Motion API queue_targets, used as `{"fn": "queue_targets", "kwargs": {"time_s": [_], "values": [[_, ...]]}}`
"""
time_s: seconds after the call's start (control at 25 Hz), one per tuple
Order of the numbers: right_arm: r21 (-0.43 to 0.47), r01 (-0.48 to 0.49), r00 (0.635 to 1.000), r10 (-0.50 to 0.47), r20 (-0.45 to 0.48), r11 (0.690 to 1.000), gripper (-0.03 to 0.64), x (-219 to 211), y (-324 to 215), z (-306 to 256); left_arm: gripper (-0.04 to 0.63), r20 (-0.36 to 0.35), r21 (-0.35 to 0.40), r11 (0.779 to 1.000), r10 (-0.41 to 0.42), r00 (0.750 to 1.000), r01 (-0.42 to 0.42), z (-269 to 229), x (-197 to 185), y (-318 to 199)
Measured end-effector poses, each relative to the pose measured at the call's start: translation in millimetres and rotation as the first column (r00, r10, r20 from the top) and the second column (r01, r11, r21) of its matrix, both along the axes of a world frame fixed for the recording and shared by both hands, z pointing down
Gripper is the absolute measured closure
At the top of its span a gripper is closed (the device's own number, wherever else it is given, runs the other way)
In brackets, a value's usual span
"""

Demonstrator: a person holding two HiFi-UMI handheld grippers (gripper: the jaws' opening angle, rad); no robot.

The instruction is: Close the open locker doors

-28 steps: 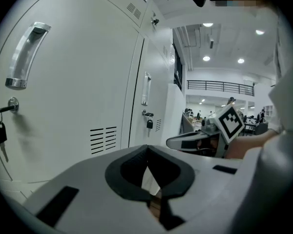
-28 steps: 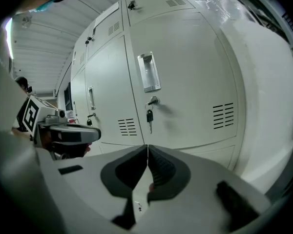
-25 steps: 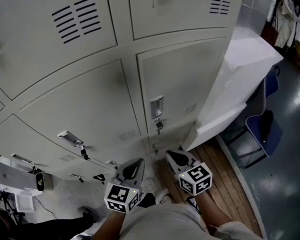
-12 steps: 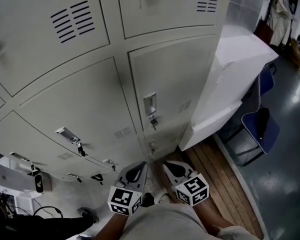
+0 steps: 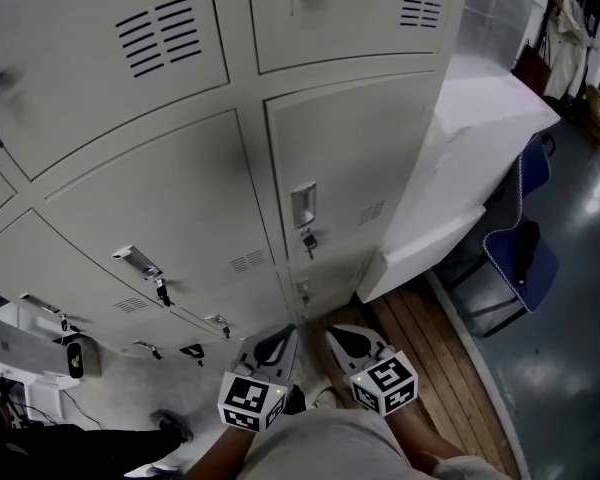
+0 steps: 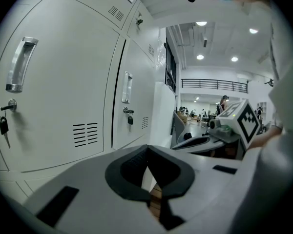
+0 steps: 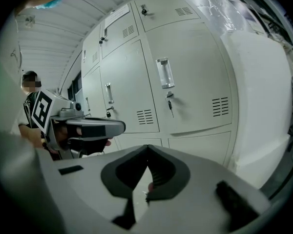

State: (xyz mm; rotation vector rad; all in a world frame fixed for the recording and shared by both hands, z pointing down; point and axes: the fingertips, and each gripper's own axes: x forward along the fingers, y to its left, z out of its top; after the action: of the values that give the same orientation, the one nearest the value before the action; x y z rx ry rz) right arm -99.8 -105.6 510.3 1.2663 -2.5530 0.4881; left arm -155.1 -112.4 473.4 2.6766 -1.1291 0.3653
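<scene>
Jaws on the left gripper [image 5: 269, 340] and the right gripper [image 5: 346, 338] are clenched tip to tip, gripping nothing, and the two are held side by side low in front of the person's body. Beyond them, wooden floorboards [image 5: 435, 353] lie at the foot of the grey lockers [image 5: 170, 198]. Every locker door in view sits flush, with keys [image 5: 308, 240] hanging below the handles [image 5: 303, 205]. Farther right stand a white slab [image 5: 480, 158] and a blue chair [image 5: 525, 253].
</scene>
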Motion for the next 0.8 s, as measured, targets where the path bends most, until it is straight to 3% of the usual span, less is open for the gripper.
{"fn": "queue_targets", "kwargs": {"time_s": [0.8], "values": [[0.009,0.015,1.0,-0.015,0.013,1.0,0.591,-7.5,-4.1,-3.7,0.581,0.005,-0.003,1.0,-0.006,1.0,0.006,2.7,-2.5,-1.4]]}}
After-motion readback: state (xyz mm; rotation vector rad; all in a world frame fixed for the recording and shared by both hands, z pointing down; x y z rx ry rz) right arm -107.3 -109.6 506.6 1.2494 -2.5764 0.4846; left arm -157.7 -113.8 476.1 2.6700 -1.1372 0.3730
